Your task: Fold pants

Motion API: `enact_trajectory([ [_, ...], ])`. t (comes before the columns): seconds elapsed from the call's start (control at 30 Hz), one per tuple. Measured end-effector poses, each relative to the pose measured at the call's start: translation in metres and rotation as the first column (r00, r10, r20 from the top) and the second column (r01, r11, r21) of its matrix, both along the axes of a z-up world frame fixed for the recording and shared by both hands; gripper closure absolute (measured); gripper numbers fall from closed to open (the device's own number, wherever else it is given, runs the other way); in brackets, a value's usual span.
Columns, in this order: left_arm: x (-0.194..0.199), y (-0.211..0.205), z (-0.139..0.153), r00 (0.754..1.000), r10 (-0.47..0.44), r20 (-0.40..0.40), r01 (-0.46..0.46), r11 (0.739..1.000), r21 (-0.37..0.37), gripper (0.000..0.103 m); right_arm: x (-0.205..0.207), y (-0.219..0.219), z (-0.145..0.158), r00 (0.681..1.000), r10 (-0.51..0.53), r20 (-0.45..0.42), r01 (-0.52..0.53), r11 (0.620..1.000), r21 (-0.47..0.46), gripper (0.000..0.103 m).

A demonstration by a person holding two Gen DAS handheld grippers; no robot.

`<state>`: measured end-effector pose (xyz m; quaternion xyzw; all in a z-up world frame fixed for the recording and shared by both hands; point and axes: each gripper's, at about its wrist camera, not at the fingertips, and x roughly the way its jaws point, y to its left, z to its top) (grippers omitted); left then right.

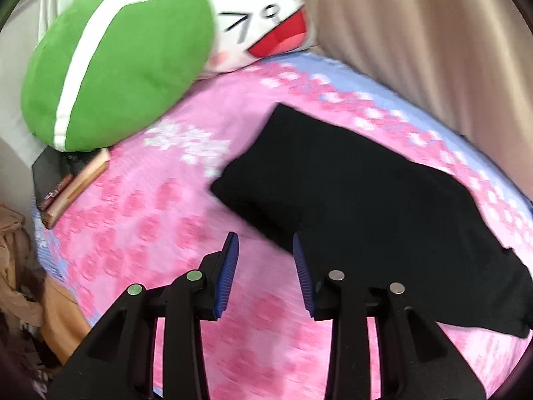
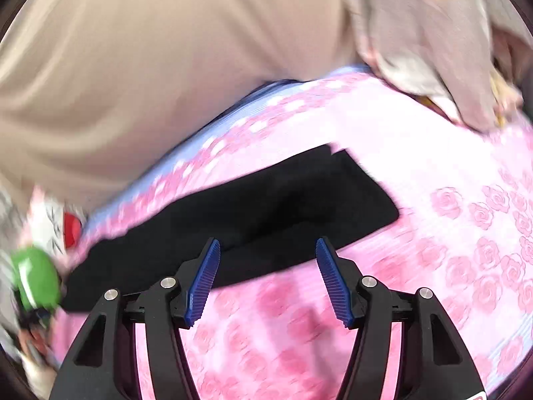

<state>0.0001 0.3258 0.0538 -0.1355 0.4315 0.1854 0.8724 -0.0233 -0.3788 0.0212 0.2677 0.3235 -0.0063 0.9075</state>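
Left wrist view: your left gripper [image 1: 265, 238] hangs open and empty above the bed [image 1: 140, 220], the black pants [image 1: 359, 206] folded just ahead. Right wrist view: your right gripper [image 2: 268, 245] is open, empty, pants [image 2: 266, 210] lying ahead.

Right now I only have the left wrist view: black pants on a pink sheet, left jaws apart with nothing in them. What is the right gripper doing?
Observer: The right gripper is open and empty, above the near edge of the pants.
Operator: What lies past the far right end of the pants?
Observer: Bare pink sheet with a rose print, then a grey garment heaped at the bed's far corner.
Operator: Is the pants' right end tidy?
Observer: It ends in a rounded corner, with a small notch in the top edge.
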Motion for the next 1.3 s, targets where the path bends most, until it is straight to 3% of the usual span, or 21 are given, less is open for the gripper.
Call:
enact_trajectory([
  [0.17, 0.005, -0.063, 0.001, 0.993, -0.112, 0.024, 0.112, 0.993, -0.035, 0.066, 0.052, -0.038, -0.012, 1.000, -0.003, -0.031, 0.006, 0.993, 0.115, 0.043],
  [0.23, 0.010, -0.084, -0.002, 0.989, -0.143, 0.022, 0.144, 0.988, -0.049, 0.064, 0.066, -0.042, -0.008, 0.999, 0.031, -0.008, -0.031, 0.997, 0.071, 0.098],
  [0.27, 0.013, -0.094, -0.003, 0.988, -0.155, 0.016, 0.156, 0.986, -0.058, 0.064, 0.070, -0.039, -0.002, 0.999, 0.054, 0.002, -0.054, 0.997, 0.058, 0.095],
  [0.3, 0.015, -0.100, -0.005, 0.986, -0.165, 0.010, 0.166, 0.984, -0.063, 0.064, 0.064, -0.036, 0.018, 0.995, 0.070, 0.070, -0.072, 0.997, 0.025, 0.095],
  [0.4, 0.017, -0.117, -0.012, 0.982, -0.188, -0.011, 0.187, 0.981, -0.042, 0.063, 0.034, -0.029, 0.071, 0.959, 0.124, 0.256, -0.081, 0.982, -0.173, 0.095],
  [0.47, 0.018, -0.125, -0.021, 0.979, -0.202, -0.039, 0.201, 0.979, -0.019, 0.063, 0.032, -0.034, 0.063, 0.974, 0.110, 0.197, -0.054, 0.961, -0.270, 0.086],
  [0.5, 0.019, -0.128, -0.027, 0.977, -0.205, -0.053, 0.205, 0.979, -0.013, 0.063, 0.036, -0.044, 0.042, 0.990, 0.097, 0.106, -0.062, 0.954, -0.293, 0.079],
  [0.53, 0.022, -0.130, -0.034, 0.976, -0.207, -0.071, 0.207, 0.978, -0.011, 0.063, 0.040, -0.054, 0.014, 0.997, 0.071, -0.003, -0.069, 0.950, -0.304, 0.079],
  [0.6, 0.025, -0.133, -0.042, 0.974, -0.205, -0.093, 0.204, 0.979, -0.015, 0.063, 0.034, -0.072, -0.022, 0.992, -0.009, -0.126, -0.032, 0.947, -0.318, 0.079],
  [0.67, 0.027, -0.134, -0.045, 0.973, -0.208, -0.100, 0.207, 0.978, -0.019, 0.063, 0.020, -0.084, -0.029, 0.993, -0.030, -0.112, -0.001, 0.965, -0.262, 0.077],
  [0.73, 0.031, -0.138, -0.045, 0.973, -0.208, -0.097, 0.208, 0.978, -0.011, 0.063, 0.009, -0.086, -0.016, 0.999, -0.011, -0.051, 0.000, 0.978, -0.208, 0.061],
  [0.77, 0.033, -0.142, -0.044, 0.973, -0.210, -0.091, 0.211, 0.977, 0.000, 0.063, 0.011, -0.081, -0.007, 1.000, 0.006, -0.029, -0.012, 0.976, -0.217, 0.046],
  [0.8, 0.034, -0.146, -0.043, 0.974, -0.212, -0.085, 0.214, 0.977, 0.007, 0.063, 0.016, -0.078, 0.000, 1.000, 0.018, -0.016, -0.022, 0.971, -0.237, 0.041],
  [0.87, 0.035, -0.153, -0.041, 0.972, -0.224, -0.077, 0.225, 0.974, -0.001, 0.060, 0.033, -0.069, 0.011, 0.998, 0.057, -0.014, -0.059, 0.961, -0.270, 0.037],
  [0.97, 0.033, -0.163, -0.039, 0.968, -0.242, -0.060, 0.242, 0.970, -0.009, 0.052, 0.083, -0.058, 0.006, 0.993, 0.089, -0.083, -0.110, 0.946, -0.305, 0.034],
  [1.03, 0.031, -0.166, -0.037, 0.968, -0.242, -0.059, 0.243, 0.970, 0.008, 0.052, 0.108, -0.052, -0.009, 0.985, 0.064, -0.159, -0.120, 0.920, -0.373, 0.041],
  [1.07, 0.030, -0.166, -0.036, 0.969, -0.240, -0.059, 0.241, 0.971, 0.012, 0.052, 0.115, -0.048, -0.017, 0.978, 0.078, -0.191, -0.147, 0.913, -0.381, 0.089],
  [1.1, 0.030, -0.164, -0.036, 0.970, -0.236, -0.060, 0.237, 0.971, 0.017, 0.052, 0.123, -0.041, -0.022, 0.967, 0.125, -0.221, -0.199, 0.914, -0.353, 0.096],
  [1.2, 0.034, -0.149, -0.032, 0.980, -0.187, -0.067, 0.191, 0.980, 0.062, 0.052, 0.116, -0.016, 0.011, 0.981, 0.159, -0.114, -0.194, 0.866, -0.461, 0.096],
  [1.23, 0.037, -0.142, -0.031, 0.984, -0.163, -0.068, 0.168, 0.983, 0.074, 0.052, 0.112, -0.014, 0.030, 0.986, 0.163, -0.041, -0.163, 0.862, -0.480, 0.096],
  [1.3, 0.045, -0.124, -0.032, 0.991, -0.115, -0.064, 0.120, 0.990, 0.079, 0.052, 0.115, -0.024, 0.043, 0.988, 0.156, 0.012, -0.133, 0.877, -0.461, 0.096],
])
